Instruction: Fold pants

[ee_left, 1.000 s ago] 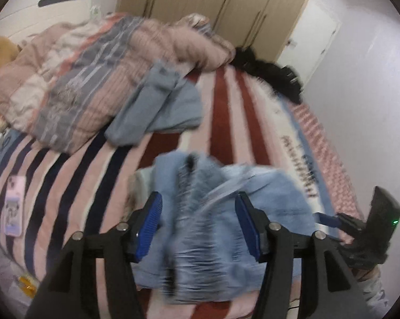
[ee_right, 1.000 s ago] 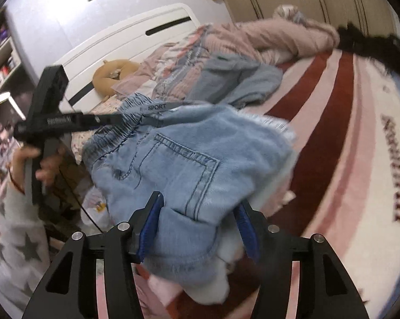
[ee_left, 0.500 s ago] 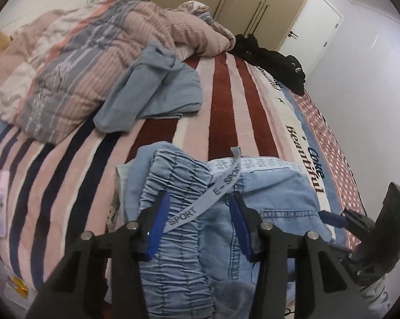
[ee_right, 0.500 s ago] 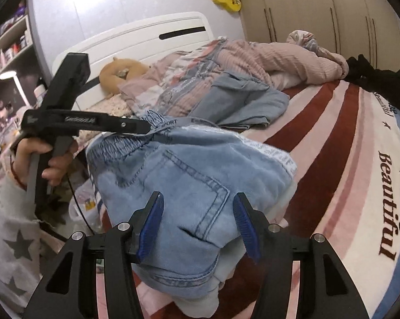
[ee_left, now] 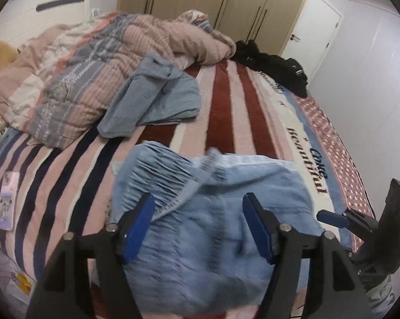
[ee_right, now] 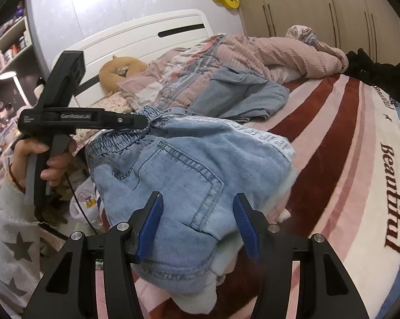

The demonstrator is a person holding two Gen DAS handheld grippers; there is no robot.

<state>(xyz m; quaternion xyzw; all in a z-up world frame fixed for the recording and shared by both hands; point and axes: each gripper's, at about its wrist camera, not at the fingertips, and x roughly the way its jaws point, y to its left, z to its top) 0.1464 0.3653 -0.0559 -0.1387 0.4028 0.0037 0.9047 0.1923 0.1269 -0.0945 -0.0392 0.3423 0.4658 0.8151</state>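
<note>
1. Your left claw is spread wide over the pants, holding nothing; from the right wrist view its tip sits at the waistband, contact unclear.
2. Your right claw gapes, empty, over the pants' pocket.
3. The pants lie bunched at the bed edge; striped room opens beyond.
4. Motion blur smears their near folds.

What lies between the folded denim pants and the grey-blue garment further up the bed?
Only a bare stretch of the striped blanket, seen in the left wrist view.
</note>
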